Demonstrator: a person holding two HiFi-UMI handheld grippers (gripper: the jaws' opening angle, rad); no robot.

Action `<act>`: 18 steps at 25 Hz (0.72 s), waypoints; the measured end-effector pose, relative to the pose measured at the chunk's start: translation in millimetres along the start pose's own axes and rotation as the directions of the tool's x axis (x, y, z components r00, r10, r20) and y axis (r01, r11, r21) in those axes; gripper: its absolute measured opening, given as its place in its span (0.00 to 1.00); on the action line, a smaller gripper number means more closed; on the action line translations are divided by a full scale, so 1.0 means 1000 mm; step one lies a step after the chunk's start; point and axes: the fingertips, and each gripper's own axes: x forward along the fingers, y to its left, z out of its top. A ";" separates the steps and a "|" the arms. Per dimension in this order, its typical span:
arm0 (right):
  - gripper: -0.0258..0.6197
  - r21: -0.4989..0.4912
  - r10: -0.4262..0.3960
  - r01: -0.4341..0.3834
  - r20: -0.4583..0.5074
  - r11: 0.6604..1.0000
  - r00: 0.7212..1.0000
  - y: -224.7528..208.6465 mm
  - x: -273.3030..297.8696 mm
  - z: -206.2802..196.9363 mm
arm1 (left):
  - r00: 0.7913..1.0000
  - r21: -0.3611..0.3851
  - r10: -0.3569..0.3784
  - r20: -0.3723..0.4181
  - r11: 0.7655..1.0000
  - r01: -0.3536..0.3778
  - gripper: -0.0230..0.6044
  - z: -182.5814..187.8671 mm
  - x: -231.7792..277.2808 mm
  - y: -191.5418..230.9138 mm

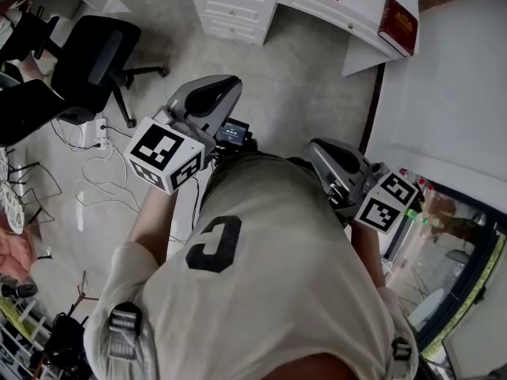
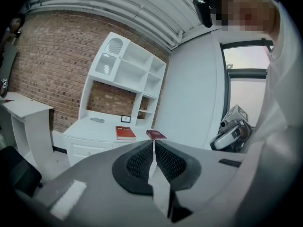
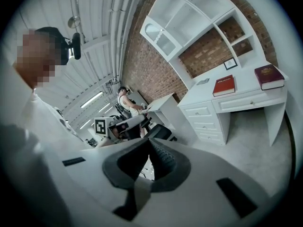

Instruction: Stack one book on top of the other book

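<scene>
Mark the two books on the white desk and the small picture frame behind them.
red book point(image 3: 223, 85), right gripper view, middle of its front cover.
dark red book point(image 3: 269, 75), right gripper view, middle of its top cover.
picture frame point(image 3: 230, 63), right gripper view, centre of the frame.

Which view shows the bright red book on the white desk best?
The right gripper view: the bright red hardcover book lies whole on the white desk. The left gripper view shows it small and distant; the head view cuts it off at the top edge.
</scene>
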 end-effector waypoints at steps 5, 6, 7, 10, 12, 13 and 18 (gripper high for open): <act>0.05 0.035 -0.034 0.033 0.010 0.999 0.999 -0.004 -0.001 0.000 | 1.000 -0.003 -0.030 -0.003 1.000 0.030 0.06 0.002 0.008 0.002; 0.05 0.042 -0.036 0.035 0.013 0.999 0.999 -0.005 -0.002 0.001 | 0.999 -0.001 -0.032 -0.005 0.999 0.032 0.05 0.003 0.010 0.002; 0.05 0.048 -0.037 0.036 0.016 0.998 0.999 -0.006 -0.002 0.002 | 0.999 0.001 -0.035 -0.006 0.999 0.035 0.05 0.004 0.012 0.002; 0.05 0.060 -0.041 0.040 0.020 0.997 0.999 -0.012 -0.003 0.004 | 0.999 0.002 -0.048 -0.003 0.999 0.048 0.04 0.006 0.019 -0.001; 0.05 0.065 -0.040 0.039 0.020 0.997 0.999 -0.018 -0.004 0.005 | 0.999 0.001 -0.049 -0.007 0.999 0.049 0.04 0.005 0.024 -0.003; 0.05 0.069 -0.037 0.035 0.021 0.997 0.999 -0.021 -0.004 0.006 | 0.999 0.001 -0.046 -0.010 0.999 0.046 0.04 0.004 0.026 -0.003; 0.05 0.043 -0.012 0.012 0.005 0.999 1.000 -0.025 -0.001 0.005 | 0.997 -0.032 -0.078 0.012 0.996 0.078 0.04 0.005 0.033 -0.012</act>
